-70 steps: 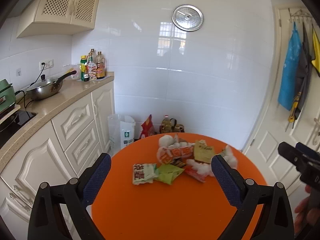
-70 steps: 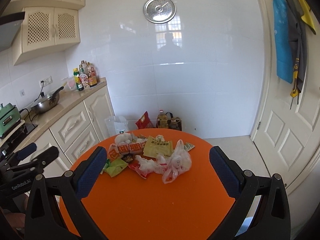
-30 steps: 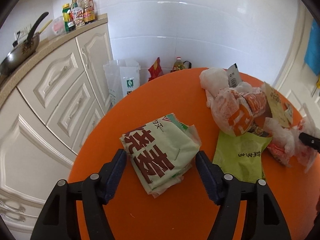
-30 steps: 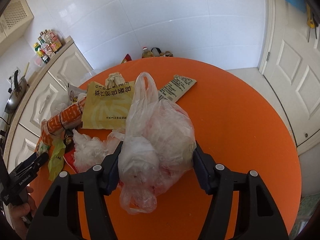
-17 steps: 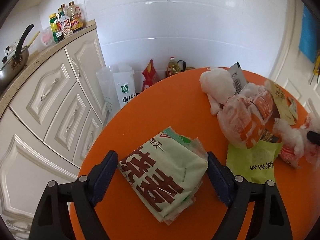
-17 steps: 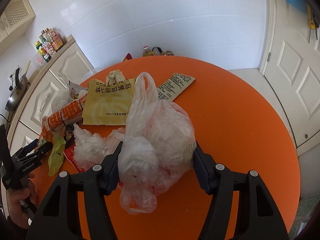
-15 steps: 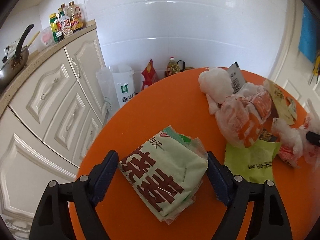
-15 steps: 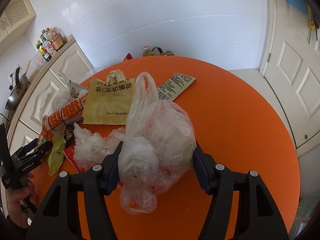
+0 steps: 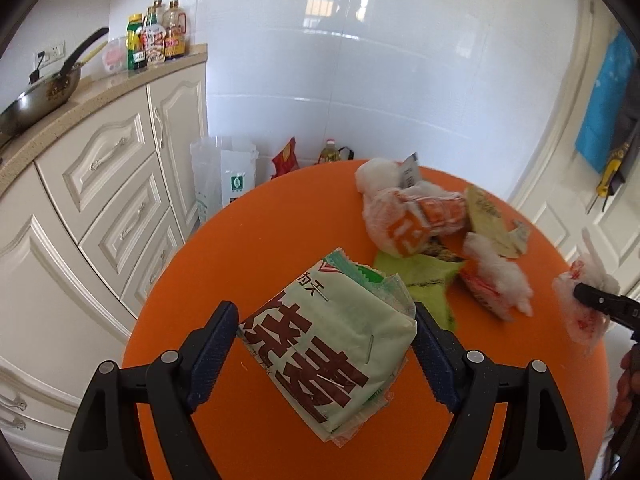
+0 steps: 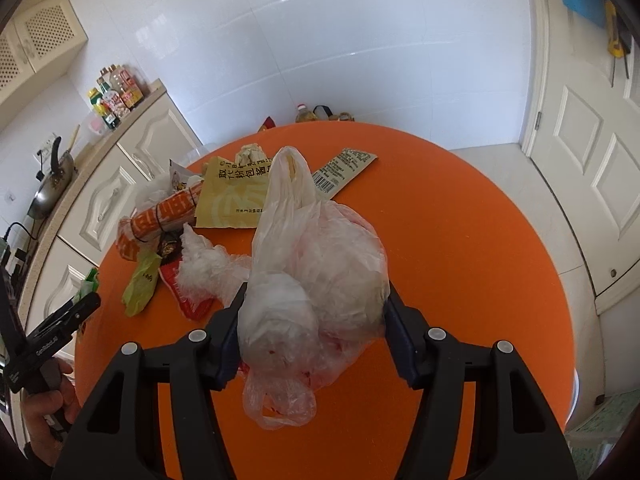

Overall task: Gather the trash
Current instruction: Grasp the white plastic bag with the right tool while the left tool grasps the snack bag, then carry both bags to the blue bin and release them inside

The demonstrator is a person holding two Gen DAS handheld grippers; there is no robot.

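A pale green packet (image 9: pixel 320 344) with dark red characters lies between the pads of my left gripper (image 9: pixel 326 320), which press on both its sides near the left edge of the round orange table (image 9: pixel 256 232). My right gripper (image 10: pixel 314 320) is shut on a stuffed clear plastic bag (image 10: pixel 320 264), whose loose end hangs below the jaws. Farther back lies more trash: an orange-and-white wrapped bundle (image 9: pixel 412 226), a lime wrapper (image 9: pixel 420 280), crumpled clear plastic (image 10: pixel 204 268), a yellow sachet (image 10: pixel 236 192) and a barcode wrapper (image 10: pixel 344 168).
White cabinets (image 9: pixel 104 184) stand close on the table's left, with a wok (image 9: pixel 36 104) and bottles on the counter. A white bag (image 9: pixel 226 178) and oil bottles sit on the floor by the tiled wall. A white door (image 10: pixel 592 152) is to the right.
Both grippers came down from well back onto the table. The left jaws widened a little around the green packet. The right gripper drew back with the plastic bag in it.
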